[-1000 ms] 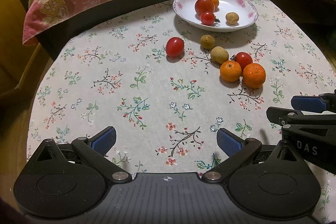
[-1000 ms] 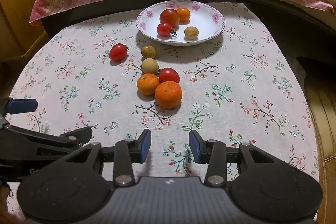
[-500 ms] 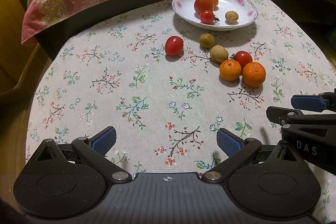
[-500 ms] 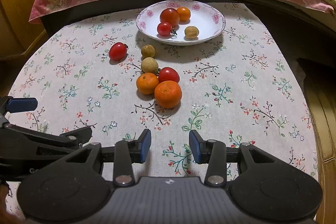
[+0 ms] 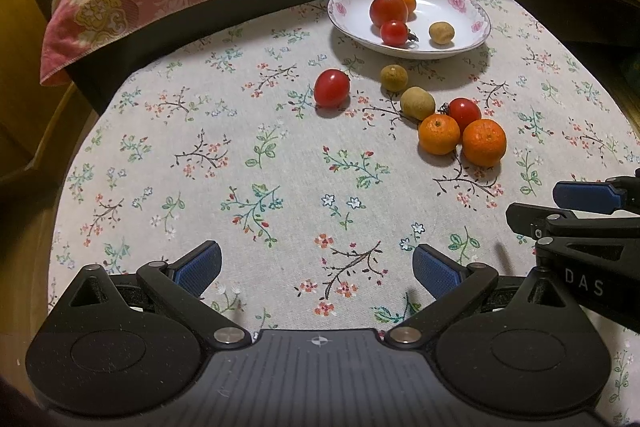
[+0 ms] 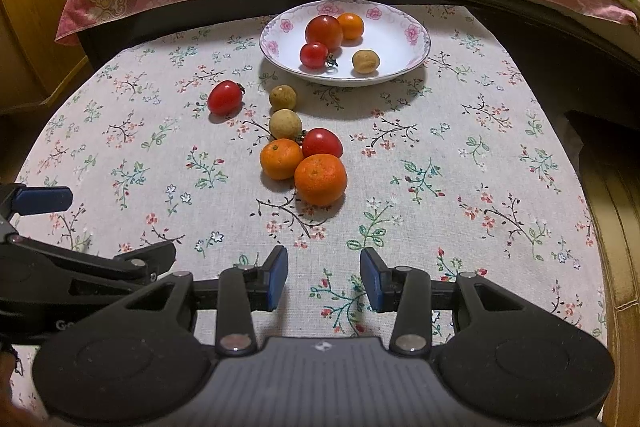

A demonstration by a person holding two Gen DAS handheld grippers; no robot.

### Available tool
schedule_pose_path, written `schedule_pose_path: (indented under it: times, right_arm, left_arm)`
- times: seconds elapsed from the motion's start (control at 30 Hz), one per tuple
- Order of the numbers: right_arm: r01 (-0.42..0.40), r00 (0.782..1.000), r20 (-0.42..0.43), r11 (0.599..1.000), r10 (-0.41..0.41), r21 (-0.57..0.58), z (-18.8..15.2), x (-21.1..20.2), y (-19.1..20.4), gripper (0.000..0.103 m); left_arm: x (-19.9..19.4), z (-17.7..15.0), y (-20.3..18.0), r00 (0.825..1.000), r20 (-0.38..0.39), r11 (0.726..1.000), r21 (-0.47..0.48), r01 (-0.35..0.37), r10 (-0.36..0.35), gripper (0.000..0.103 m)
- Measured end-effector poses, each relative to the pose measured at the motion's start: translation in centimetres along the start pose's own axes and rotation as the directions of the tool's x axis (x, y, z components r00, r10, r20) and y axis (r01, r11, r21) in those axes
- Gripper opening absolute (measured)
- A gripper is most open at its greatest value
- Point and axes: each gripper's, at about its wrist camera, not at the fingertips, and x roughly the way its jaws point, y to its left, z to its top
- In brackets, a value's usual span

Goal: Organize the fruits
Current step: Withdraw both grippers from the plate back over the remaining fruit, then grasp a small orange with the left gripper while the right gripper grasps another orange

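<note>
Hovering low over the flowered tablecloth (image 6: 460, 155), both tools sit at the bottom of their frames with nothing between the jaws. The left gripper (image 5: 316, 269) is spread wide; the right gripper (image 6: 324, 279) stands narrower, a clear gap between its blue pads (image 6: 278, 277), empty all the same.

So where are we? Partway through, by my reading: this looks like the pause before a pick. The white plate (image 6: 404, 67) with its pink-flower rim sits at upper centre of the right view, and it already holds four pieces: a big tomato (image 6: 324, 32), a small orange fruit (image 6: 351, 25) touching it behind, a cherry tomato (image 6: 314, 55) in front, and a tan longan (image 6: 365, 61) off to the right, apart from the rest.

Six fruits are loose on the cloth below and left of the plate. An oval tomato (image 6: 225, 97) lies alone at the left. A brown longan (image 6: 283, 97) sits just below the plate rim, a paler one (image 6: 285, 124) below that. Then a tight cluster at mid-frame: a red tomato (image 6: 322, 143), a smaller mandarin (image 6: 281, 159) and a larger mandarin (image 6: 320, 179), all touching.

Next move, I'd say: the right gripper reaches up-frame to the larger mandarin, the nearest piece. It will need wider jaws first, and a clean approach so its neighbours don't roll.
</note>
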Motion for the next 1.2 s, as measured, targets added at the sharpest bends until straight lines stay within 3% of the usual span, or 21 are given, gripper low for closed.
schedule_pose_path:
  times: [0.47,0.73,0.93,1.2]
  right_arm:
    - [-0.039,0.999,0.020,0.999,0.039,0.006,0.5,0.9,-0.9,0.034]
    - [-0.060,0.995,0.079,0.997,0.064,-0.052,2.1,2.7,-0.4,0.034]
    - [-0.070,0.994,0.075,0.996,0.074,-0.053,2.8,4.3,-0.7,0.034]
    - [-0.101,0.993,0.051,0.994,0.104,-0.044,3.0,4.8,-1.3,0.030]
  left_arm:
    - [0.1,0.2,0.9,1.000,0.010,1.000,-0.024,0.018,-0.018,0.102]
    - [0.3,0.2,0.7,0.999,0.022,1.000,0.000,0.029,-0.029,0.101]
    - [0.3,0.1,0.4,0.998,0.045,0.999,0.024,0.039,-0.040,0.100]
    - [0.8,-0.1,-0.2,0.996,0.059,0.996,0.061,0.070,-0.073,0.091]
